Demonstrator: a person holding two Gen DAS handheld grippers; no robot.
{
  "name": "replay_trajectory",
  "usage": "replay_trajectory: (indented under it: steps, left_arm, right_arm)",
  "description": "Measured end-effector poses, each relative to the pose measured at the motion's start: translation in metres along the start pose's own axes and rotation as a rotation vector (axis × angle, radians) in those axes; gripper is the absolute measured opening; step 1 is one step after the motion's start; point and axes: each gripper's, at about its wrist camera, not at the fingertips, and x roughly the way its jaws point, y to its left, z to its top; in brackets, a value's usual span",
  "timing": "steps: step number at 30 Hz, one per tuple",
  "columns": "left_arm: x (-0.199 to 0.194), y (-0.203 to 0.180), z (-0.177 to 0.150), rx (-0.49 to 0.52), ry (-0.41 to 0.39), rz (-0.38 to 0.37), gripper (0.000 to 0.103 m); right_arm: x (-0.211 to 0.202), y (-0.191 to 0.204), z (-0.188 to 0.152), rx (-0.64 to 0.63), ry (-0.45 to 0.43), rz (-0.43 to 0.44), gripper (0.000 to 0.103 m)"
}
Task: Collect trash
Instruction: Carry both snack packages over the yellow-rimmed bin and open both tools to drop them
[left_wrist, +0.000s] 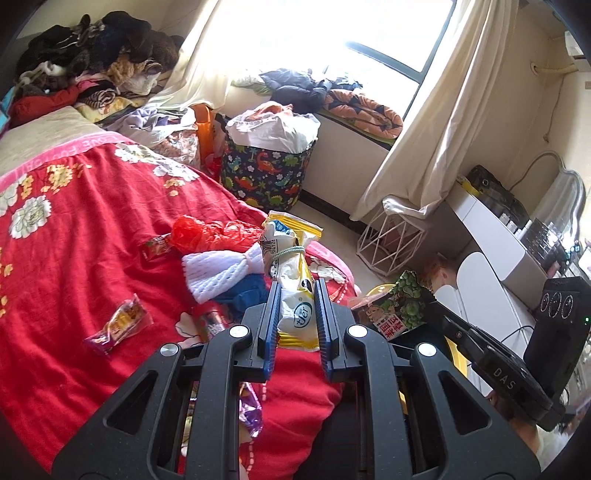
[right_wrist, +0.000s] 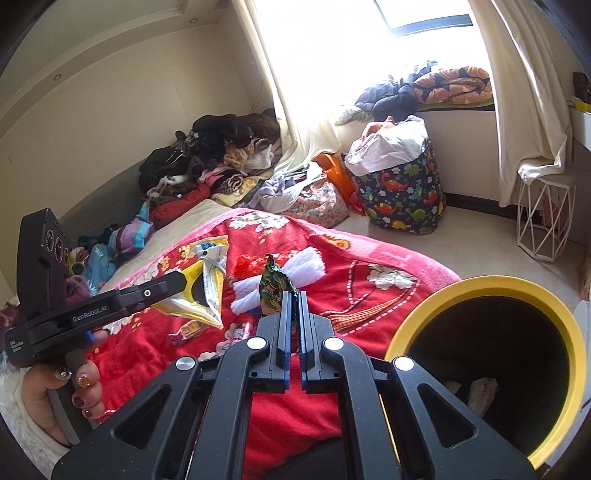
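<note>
A: Two wrappers are up off the bed. The green snack packet (right_wrist: 275, 282) stands upright, pinched flat in the right gripper (right_wrist: 294, 314) fingers; the yellow-and-white wrapper (left_wrist: 295, 295) points away lengthwise, clamped in the left gripper (left_wrist: 297, 310).

B: Which is nearer the bin?

A: The right one. The yellow-rimmed bin (right_wrist: 480, 286) gapes just to its right, beside the red blanket (right_wrist: 369, 280); the left gripper sits farther off.

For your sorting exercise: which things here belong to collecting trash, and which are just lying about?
Job:
- yellow wrapper, held by left gripper
- green packet, held by right gripper
- bin
- loose wrappers

Lying about:
- clothes pile
- dinosaur basket
- blanket
</note>
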Motion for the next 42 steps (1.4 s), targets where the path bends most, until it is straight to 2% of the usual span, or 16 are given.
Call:
replay_trajectory:
  steps: [20,42]
  left_arm:
    - [0.020,-0.049,-0.002,0.073,0.030,-0.084,0.013]
    - [0.040,-0.083,-0.010,0.121,0.065,-0.153,0.013]
  right_arm:
    - [-0.038,-0.057,0.001,0.054,-0.086,-0.160,0.003]
    - [-0.057,-0.092,-0.004,0.127,-0.120,-0.254,0.003]
